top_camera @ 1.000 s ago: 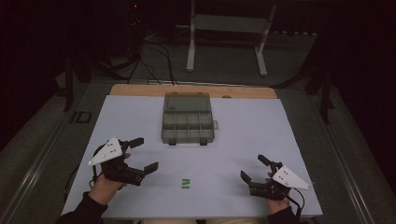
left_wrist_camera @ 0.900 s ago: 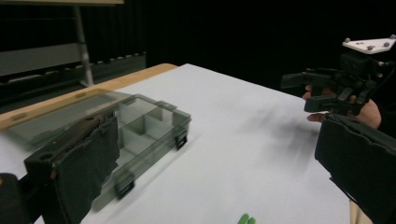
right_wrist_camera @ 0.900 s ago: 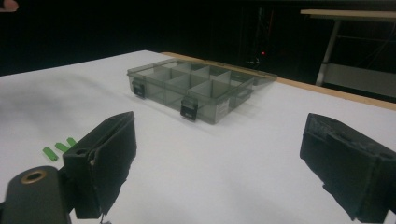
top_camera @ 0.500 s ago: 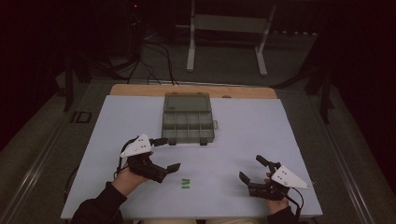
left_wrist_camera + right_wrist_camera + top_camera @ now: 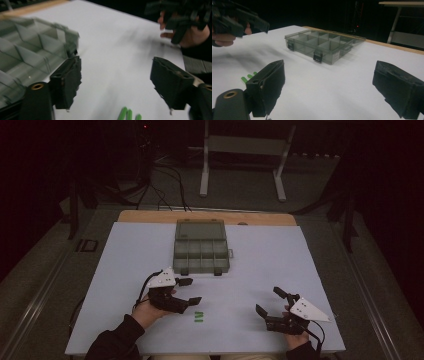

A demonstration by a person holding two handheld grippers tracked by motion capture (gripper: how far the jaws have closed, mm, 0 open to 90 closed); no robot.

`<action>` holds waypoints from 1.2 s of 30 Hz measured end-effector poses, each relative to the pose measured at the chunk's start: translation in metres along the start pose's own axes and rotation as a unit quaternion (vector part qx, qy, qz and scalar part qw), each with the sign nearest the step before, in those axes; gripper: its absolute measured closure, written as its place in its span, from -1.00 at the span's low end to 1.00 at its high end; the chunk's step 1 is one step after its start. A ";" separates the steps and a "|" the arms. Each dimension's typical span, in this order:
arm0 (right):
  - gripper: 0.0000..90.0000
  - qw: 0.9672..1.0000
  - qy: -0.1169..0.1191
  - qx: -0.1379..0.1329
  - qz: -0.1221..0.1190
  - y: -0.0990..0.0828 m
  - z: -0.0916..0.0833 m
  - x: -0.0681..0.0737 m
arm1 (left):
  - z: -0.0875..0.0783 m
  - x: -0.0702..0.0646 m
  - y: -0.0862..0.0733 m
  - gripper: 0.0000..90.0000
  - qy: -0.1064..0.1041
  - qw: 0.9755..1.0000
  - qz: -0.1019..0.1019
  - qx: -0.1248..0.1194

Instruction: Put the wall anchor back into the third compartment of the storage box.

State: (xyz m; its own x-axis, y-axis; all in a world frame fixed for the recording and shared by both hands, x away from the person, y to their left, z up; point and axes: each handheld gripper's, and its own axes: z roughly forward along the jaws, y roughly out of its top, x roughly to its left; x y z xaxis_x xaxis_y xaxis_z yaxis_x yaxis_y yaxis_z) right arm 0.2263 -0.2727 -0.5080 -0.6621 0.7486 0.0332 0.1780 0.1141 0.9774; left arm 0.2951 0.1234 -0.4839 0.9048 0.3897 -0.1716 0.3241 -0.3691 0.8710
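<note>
Both tongs hover over the white tabletop [image 5: 125,265], jaws spread wide and holding nothing. The left tongs [image 5: 189,291] sit just short of the grey compartment box [image 5: 201,247], whose lid is shut. Three small green sticks [image 5: 199,316] lie just right of and below the left tongs, well to the left of the right tongs [image 5: 270,301].
</note>
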 end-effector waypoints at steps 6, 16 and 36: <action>-0.76 1.000 0.001 0.002 0.001 0.000 0.000 0.000 | 0.009 -0.001 -0.008 -0.18 -0.022 0.999 -0.002 0.040; -0.76 1.000 0.003 0.004 0.002 -0.001 0.001 0.000 | 0.023 -0.008 -0.016 0.30 -0.047 0.993 0.024 0.106; -0.76 1.000 0.003 0.007 0.002 -0.001 0.001 0.000 | 0.042 -0.009 -0.027 0.74 -0.022 0.985 0.056 0.162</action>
State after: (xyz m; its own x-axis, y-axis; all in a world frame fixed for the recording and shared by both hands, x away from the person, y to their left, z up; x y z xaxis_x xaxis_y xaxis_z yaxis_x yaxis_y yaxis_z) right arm 0.2268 -0.2723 -0.5091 -0.6660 0.7450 0.0383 0.1906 0.1204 0.9743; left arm 0.2898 0.0940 -0.5251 0.9487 0.2967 -0.1095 0.2867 -0.6607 0.6937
